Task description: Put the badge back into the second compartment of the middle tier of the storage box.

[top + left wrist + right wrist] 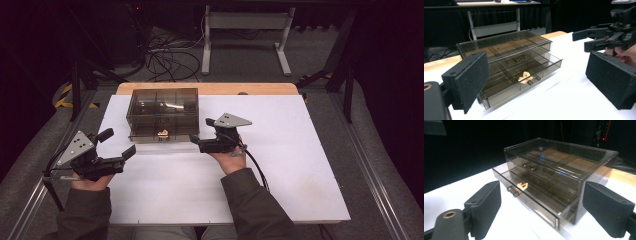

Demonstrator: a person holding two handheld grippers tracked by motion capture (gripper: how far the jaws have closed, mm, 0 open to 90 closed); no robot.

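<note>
A: Nearest the person, what are the two tools doing?

B: The left gripper [119, 141] rests low at the table's left side, jaws spread wide with nothing between them. The right gripper [201, 131] sits just in front of the box's right corner, jaws also well apart and empty.

A: And beyond them?

B: The smoky plastic drawer organizer [163, 113] stands on the white table [280, 165]. Its lower drawer [524, 75] is pulled partway out; the upper drawer [544, 162] sits flush. A small orange-and-white item [525, 76] lies in the open drawer, just behind the drawer knob [513, 190].

A: So which step is this?

B: It looks like the point after the drawer has been drawn open and the knob let go; the right gripper is clear of it. Whether the item goes in or comes out cannot be told.

A: What does the next move need?

B: Probably either a reach down into the compartment, jaws narrowed to fit between the dividers, or a flat push on the drawer front. The box is light, so the left gripper may have to steady it.
</note>
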